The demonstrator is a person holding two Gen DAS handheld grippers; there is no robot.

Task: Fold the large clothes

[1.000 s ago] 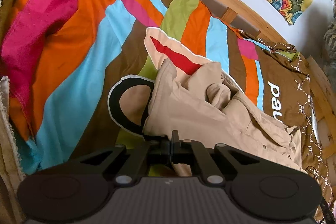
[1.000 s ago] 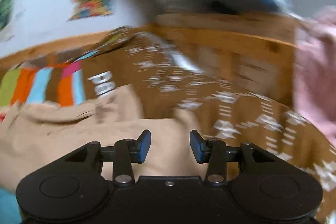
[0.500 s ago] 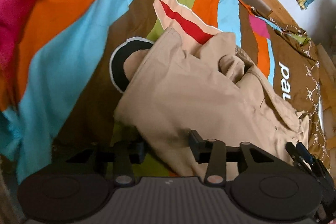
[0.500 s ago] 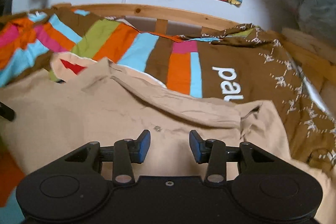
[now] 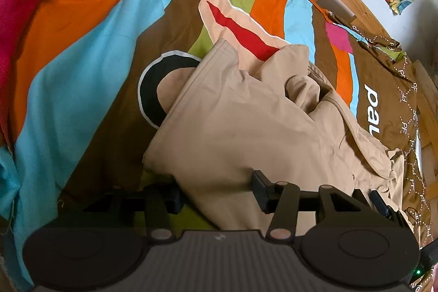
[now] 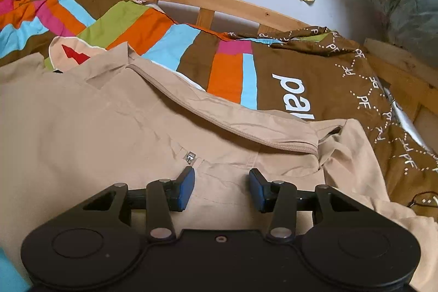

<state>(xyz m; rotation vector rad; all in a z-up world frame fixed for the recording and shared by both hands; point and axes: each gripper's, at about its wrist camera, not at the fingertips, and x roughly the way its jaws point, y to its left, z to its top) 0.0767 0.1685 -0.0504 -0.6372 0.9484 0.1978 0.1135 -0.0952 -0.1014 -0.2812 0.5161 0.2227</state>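
We see left gripper (image 5: 216,192), clamped on beige garment (image 5: 232,127) a second ago, now wide, fabric probably released. Right gripper (image 6: 221,186) wide above zip, nothing held. Fold placed; regrasp next.

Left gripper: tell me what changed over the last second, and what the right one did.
The left gripper was shut on the beige garment a second ago; it has opened and let go, jaws now wide over the cloth. The right gripper swung in over the garment, open throughout. The garment stays crumpled on the striped bedspread.
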